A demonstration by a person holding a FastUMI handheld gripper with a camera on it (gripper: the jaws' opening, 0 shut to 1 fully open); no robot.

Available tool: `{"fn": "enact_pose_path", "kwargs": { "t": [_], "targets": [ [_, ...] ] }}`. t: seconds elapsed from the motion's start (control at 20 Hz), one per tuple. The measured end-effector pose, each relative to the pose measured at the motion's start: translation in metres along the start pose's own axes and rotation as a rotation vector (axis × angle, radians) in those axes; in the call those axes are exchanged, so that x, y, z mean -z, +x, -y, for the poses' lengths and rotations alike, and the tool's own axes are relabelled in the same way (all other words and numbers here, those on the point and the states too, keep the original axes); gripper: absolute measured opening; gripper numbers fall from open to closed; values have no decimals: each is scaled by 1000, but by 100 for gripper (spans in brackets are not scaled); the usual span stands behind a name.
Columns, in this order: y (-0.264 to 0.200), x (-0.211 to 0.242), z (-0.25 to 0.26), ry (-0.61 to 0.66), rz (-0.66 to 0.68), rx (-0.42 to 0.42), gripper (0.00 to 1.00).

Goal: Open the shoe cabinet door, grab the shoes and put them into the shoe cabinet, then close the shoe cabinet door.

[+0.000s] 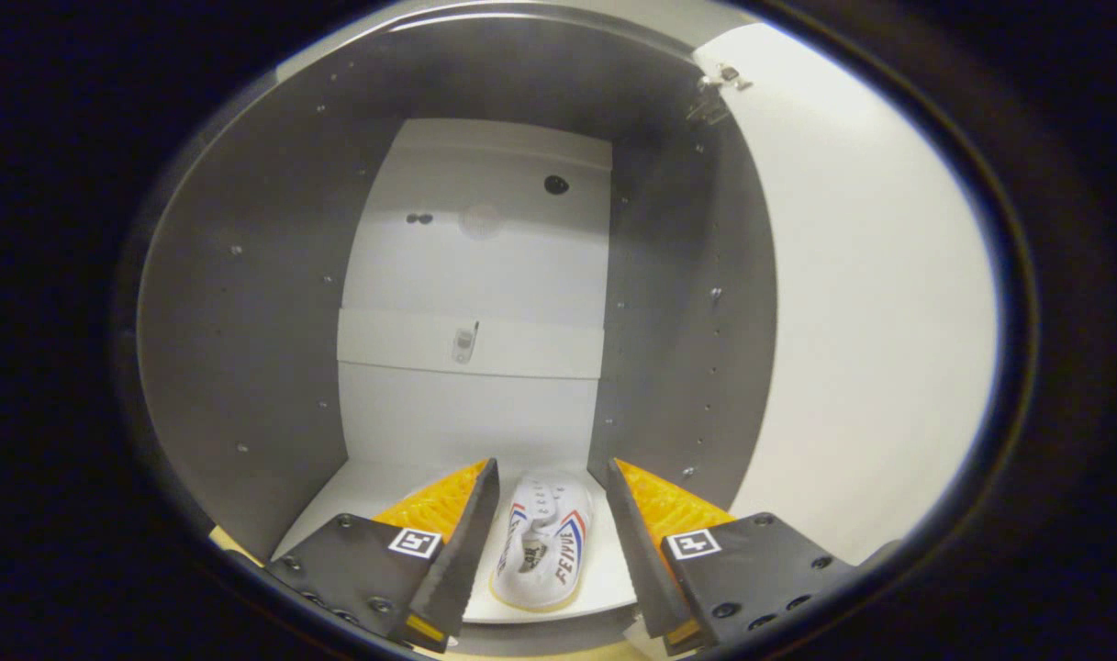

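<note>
Shoe (541,542) on shoe cabinet (246,303) floor, between parted jaws; door (870,303) right.

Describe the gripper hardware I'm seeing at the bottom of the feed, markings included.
The gripper has two wedge-shaped fingers, ribbed on their outer faces. Each is mounted on a flat dark plate fastened with round screws and carrying a small square black-and-white tag. No cables are visible.

Household storage setting: open shoe cabinet (246,303), shelf (466,341) at 12 o'clock, door (870,303) at 3 o'clock.
</note>
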State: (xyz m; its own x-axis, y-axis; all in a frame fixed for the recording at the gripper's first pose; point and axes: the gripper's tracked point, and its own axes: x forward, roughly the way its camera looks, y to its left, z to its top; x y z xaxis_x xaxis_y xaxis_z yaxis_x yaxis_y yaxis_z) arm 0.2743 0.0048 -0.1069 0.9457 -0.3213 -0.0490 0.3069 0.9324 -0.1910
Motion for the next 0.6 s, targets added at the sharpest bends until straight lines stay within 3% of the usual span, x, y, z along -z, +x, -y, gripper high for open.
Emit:
{"fn": "enact_pose_path", "kwargs": {
  "t": [0.6],
  "targets": [
    [-185, -77, 37, 2, 191, 128, 74]
  ]
}}
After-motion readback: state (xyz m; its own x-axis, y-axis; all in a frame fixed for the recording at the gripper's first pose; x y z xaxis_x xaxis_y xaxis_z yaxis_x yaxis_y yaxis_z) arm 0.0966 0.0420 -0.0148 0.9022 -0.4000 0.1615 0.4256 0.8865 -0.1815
